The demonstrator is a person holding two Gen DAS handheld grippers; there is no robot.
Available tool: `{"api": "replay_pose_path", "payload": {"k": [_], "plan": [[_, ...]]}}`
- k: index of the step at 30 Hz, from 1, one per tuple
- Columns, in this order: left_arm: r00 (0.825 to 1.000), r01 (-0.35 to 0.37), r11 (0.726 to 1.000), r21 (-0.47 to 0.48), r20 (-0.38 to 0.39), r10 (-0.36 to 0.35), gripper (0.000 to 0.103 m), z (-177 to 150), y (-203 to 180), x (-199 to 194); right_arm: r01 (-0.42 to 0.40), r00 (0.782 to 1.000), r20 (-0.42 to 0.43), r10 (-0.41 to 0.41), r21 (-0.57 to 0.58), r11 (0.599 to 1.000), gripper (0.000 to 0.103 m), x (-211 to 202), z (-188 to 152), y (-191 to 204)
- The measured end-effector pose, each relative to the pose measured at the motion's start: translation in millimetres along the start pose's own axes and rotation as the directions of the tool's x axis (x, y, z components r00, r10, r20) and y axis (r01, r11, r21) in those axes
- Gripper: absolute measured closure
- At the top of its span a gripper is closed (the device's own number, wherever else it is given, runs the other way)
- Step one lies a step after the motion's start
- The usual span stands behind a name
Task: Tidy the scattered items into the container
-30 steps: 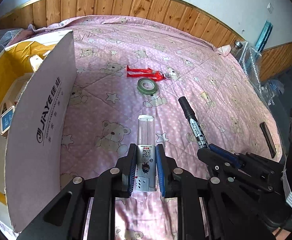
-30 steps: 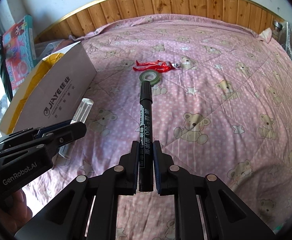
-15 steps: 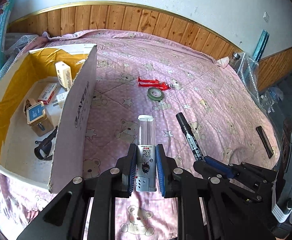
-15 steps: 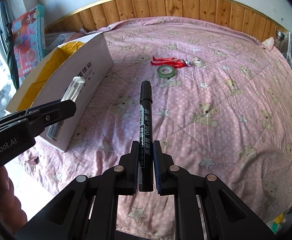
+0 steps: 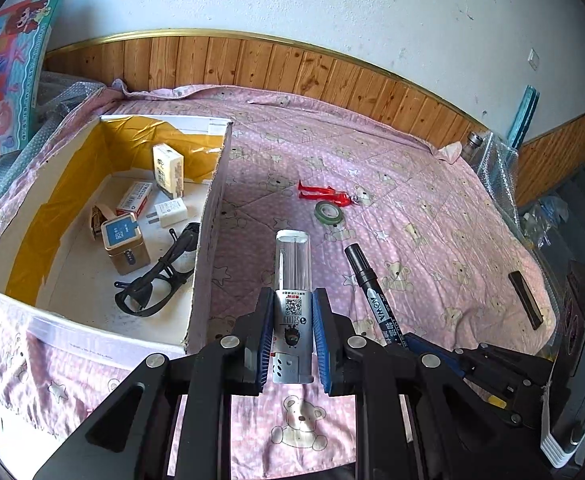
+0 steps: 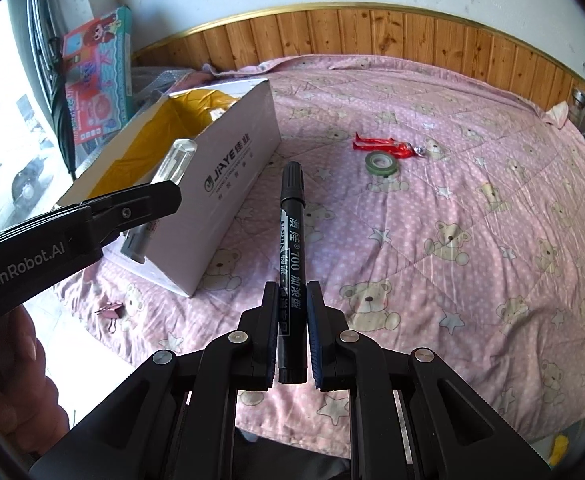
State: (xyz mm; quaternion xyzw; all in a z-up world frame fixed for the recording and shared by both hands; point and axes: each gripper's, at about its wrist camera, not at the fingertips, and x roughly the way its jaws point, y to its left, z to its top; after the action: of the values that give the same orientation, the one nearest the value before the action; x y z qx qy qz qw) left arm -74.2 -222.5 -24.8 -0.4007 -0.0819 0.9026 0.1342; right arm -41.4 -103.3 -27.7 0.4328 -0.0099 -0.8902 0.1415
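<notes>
Box (image 5: 208, 216) has few things inside; left claw (image 5: 292, 344) grips clear tube (image 5: 292, 264), right claw (image 6: 292, 336) grips marker (image 6: 290, 216); tape roll (image 5: 328, 213), red toy (image 5: 322, 194) left on bed (image 5: 432, 216)

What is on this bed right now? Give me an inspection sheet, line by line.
Surface: pink quilt with bears.
Job's things: box holds packets and glasses; tape and red toy lie loose.
Clutter: clip beside the box; dark bar at the quilt's edge.
Grippers: left gripper shut on tube; right gripper shut on marker.
Cables: nothing seen.
Surroundings: wood panelling, toy carton.
</notes>
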Motion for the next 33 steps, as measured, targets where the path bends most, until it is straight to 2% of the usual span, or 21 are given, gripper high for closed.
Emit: {"api": "replay_pose_path", "payload": {"k": [16, 25, 33], "plan": [[0.997, 0.008, 0.996, -0.083, 0.079, -0.002, 0.083, 3, 49, -43, -0.056, 0.998, 0.028, 0.058, -0.070, 0.996, 0.089, -23, 11, 45], [0.993, -0.016, 0.988, -0.157, 0.116, 0.035, 0.083, 7, 91, -60, -0.090, 0.995, 0.030, 0.093, -0.105, 0.990, 0.089, -25, 20, 69], [0.989, -0.052, 0.982, -0.184, 0.127, 0.076, 0.083, 12, 118, -66, -0.112, 0.992, 0.047, 0.120, -0.145, 0.983, 0.089, -29, 37, 88]]}}
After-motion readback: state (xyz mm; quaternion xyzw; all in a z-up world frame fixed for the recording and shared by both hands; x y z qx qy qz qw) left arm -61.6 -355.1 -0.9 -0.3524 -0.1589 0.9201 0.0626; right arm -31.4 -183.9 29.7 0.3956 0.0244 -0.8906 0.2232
